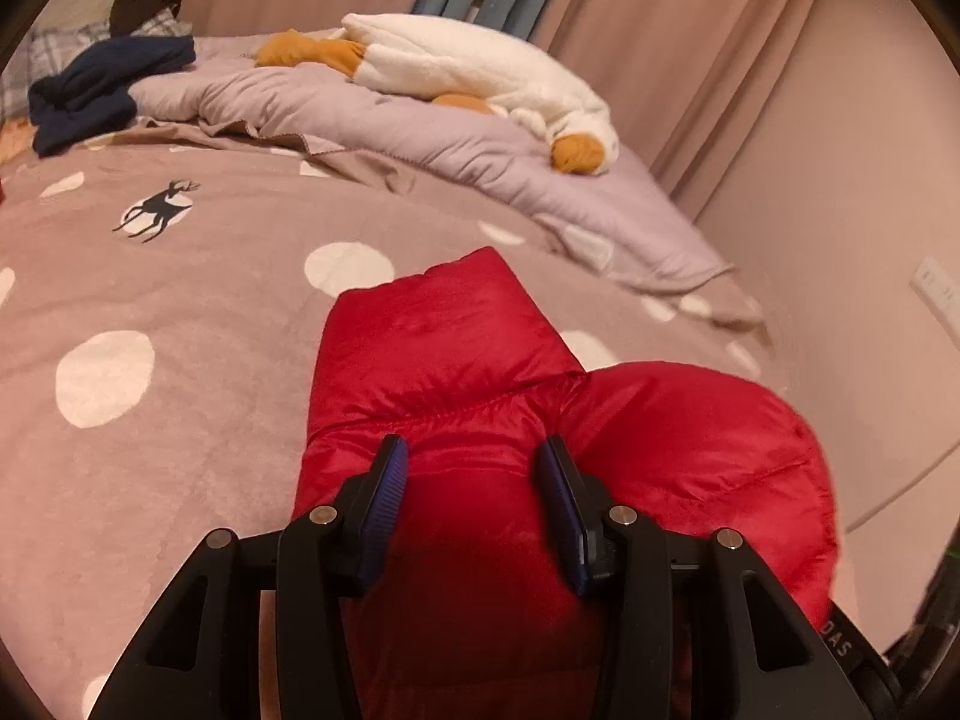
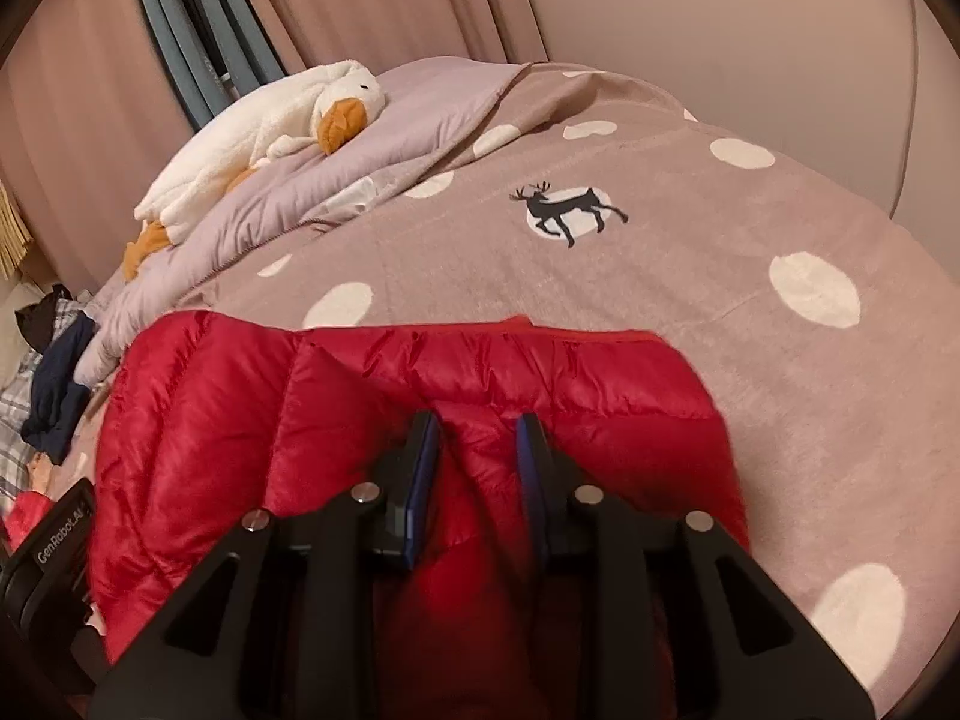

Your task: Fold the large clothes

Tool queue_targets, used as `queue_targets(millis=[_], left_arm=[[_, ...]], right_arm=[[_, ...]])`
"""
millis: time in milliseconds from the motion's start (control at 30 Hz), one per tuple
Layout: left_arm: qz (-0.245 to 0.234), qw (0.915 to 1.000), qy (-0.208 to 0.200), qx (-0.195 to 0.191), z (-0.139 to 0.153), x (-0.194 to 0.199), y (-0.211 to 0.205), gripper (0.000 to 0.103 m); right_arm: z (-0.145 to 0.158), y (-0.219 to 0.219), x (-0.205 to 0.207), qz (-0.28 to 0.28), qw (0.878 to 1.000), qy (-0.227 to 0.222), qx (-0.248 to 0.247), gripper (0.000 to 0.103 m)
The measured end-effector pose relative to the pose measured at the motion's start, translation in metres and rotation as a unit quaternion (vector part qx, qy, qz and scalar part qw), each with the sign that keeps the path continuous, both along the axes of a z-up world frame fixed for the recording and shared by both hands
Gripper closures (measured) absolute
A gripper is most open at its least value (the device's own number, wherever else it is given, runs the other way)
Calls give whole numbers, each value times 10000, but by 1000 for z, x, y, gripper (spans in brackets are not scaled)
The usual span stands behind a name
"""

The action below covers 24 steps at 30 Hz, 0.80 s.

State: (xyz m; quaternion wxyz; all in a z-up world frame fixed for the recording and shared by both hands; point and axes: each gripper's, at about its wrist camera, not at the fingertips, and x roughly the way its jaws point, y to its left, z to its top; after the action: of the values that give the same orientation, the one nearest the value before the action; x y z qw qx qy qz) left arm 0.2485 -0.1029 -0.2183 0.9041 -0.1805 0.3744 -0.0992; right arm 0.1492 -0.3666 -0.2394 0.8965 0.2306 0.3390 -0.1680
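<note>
Left wrist view shows us the red down jacket (image 1: pixel 456 360) on the spotted bed (image 1: pixel 180 300), bunched between the part-spread pads of our left hand-held gripper (image 1: pixel 472 456), while our right hand-held gripper (image 2: pixel 478 438) likewise straddles its fabric, sleeve stretching ahead.

"GenRobot.AI" in white on the left gripper (image 2: pixel 57 534) body at eight o'clock; right wrist view; other lettering unreadable
</note>
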Motion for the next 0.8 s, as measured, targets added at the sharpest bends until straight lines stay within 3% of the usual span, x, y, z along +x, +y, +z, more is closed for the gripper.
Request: queue_targets(millis=[100, 233, 367, 500, 567, 633, 700, 800], left_arm=[[22, 10000, 6, 84, 19, -7, 9, 59], [87, 9995, -317, 10, 50, -19, 24, 59], [123, 9993, -357, 49, 60, -5, 35, 59], [-62, 9978, 652, -140, 19, 45, 36, 59], [-176, 9978, 620, -120, 3, 52, 31, 59], [-361, 9962, 768, 170, -15, 59, 19, 59], [-465, 9943, 826, 479, -21, 64, 6, 59], [-595, 9915, 917, 703, -22, 72, -4, 59]], right_arm=[[24, 3, -13, 99, 9998, -163, 7, 73], [70, 22, -28, 485, 9964, -685, -80, 74], [95, 45, -8, 1068, 9906, -836, -170, 74], [72, 41, 35, 986, 9950, -44, -131, 78], [48, 33, 51, 798, 9953, 488, -250, 78], [28, 23, 58, 758, 9943, 754, -29, 78], [9, 11, 64, 774, 9932, 804, 326, 79], [-7, 3, 68, 726, 9926, 885, 398, 80]])
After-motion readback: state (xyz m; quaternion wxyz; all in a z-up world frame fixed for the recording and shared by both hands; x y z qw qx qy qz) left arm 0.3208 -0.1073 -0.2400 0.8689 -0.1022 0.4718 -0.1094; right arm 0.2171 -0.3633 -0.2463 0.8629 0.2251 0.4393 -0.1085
